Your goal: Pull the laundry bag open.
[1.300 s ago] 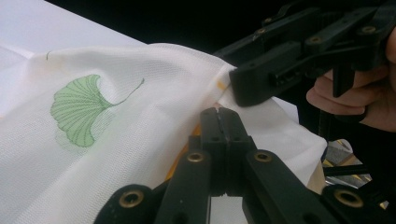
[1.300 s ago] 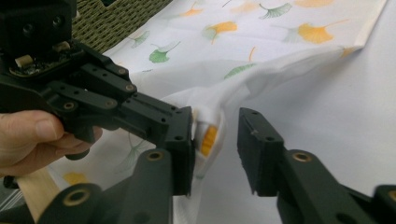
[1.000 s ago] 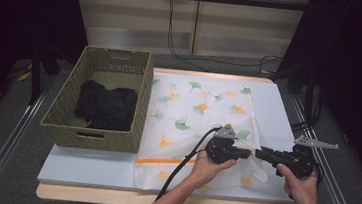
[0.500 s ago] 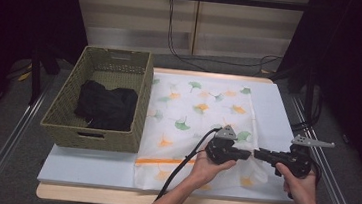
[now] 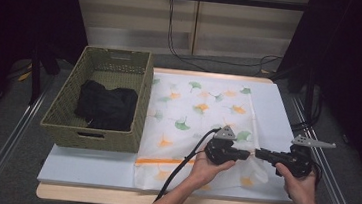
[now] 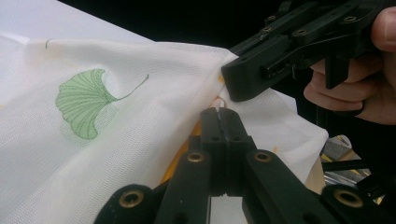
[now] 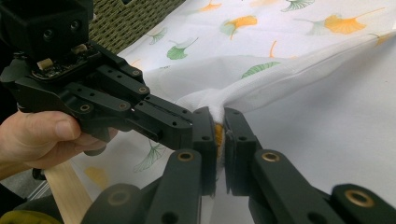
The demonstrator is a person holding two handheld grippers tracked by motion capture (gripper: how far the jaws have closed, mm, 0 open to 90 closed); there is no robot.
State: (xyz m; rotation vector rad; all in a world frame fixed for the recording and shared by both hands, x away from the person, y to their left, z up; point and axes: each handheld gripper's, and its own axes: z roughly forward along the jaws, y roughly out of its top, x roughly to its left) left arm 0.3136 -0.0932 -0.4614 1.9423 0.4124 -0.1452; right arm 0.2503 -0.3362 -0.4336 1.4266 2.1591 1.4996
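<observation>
The white leaf-printed cloth (image 5: 202, 119) lies spread on the worktop (image 5: 87, 166) beside the wicker basket (image 5: 100, 99); it looks thin, light and limp, likely to sag and slide unless gripped at a hem. The left tongs (image 5: 247, 154) are clamped shut on its bunched near corner. The right tongs (image 5: 258, 153), jaws just closing, pinch the same corner.

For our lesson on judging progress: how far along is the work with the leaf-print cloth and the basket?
Done: a dark garment already lies in the basket.
In hand: the left gripper is shut on a fold of the leaf-print cloth; the right gripper has just been closing on the same bunched fold beside it.
Left: most of the cloth lies spread flat on the table, outside the basket.
</observation>
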